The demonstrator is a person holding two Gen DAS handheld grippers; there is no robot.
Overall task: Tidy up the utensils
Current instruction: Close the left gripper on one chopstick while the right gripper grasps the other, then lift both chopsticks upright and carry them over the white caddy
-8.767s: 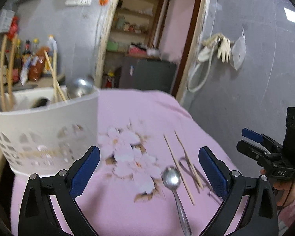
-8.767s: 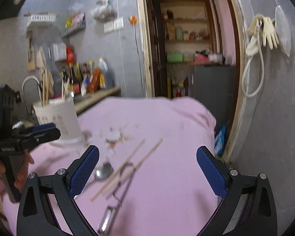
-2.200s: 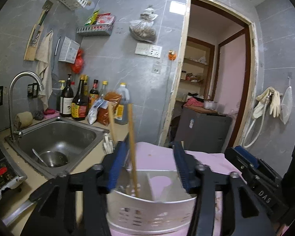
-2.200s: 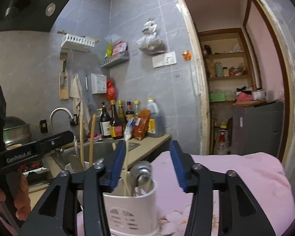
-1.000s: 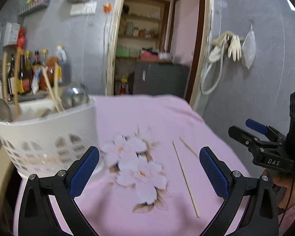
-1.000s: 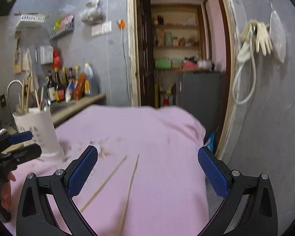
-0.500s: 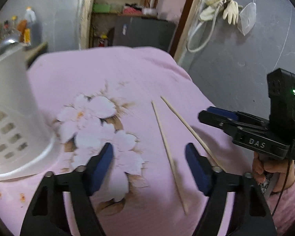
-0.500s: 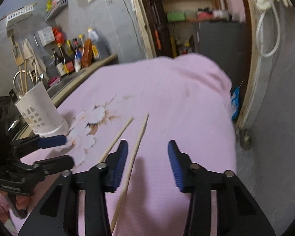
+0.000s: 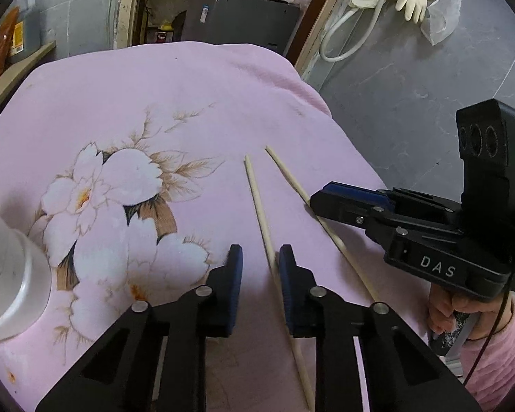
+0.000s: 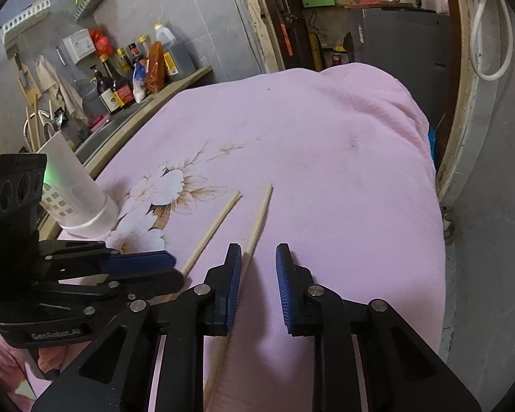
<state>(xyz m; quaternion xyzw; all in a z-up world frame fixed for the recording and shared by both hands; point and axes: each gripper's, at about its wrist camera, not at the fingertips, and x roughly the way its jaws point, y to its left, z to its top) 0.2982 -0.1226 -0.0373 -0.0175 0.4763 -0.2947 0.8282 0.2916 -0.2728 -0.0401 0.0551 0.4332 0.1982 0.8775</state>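
Draping the counter (image 9: 195, 79), a pink floral cloth carries the white utensil holder (image 10: 75, 189) at left-frame, the likely destination. Two chopsticks (image 9: 257, 199) (image 10: 257, 219) lie mid-frame, each between a part-closed, empty pair of jaws: left gripper (image 9: 259, 267), right gripper (image 10: 257, 267).

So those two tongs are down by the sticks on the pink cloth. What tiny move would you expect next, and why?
Probably both squeeze shut. The left tongs straddle the left chopstick, and the right tongs have the right chopstick just inside their left pad. Both are still open, and the white holder awaits.
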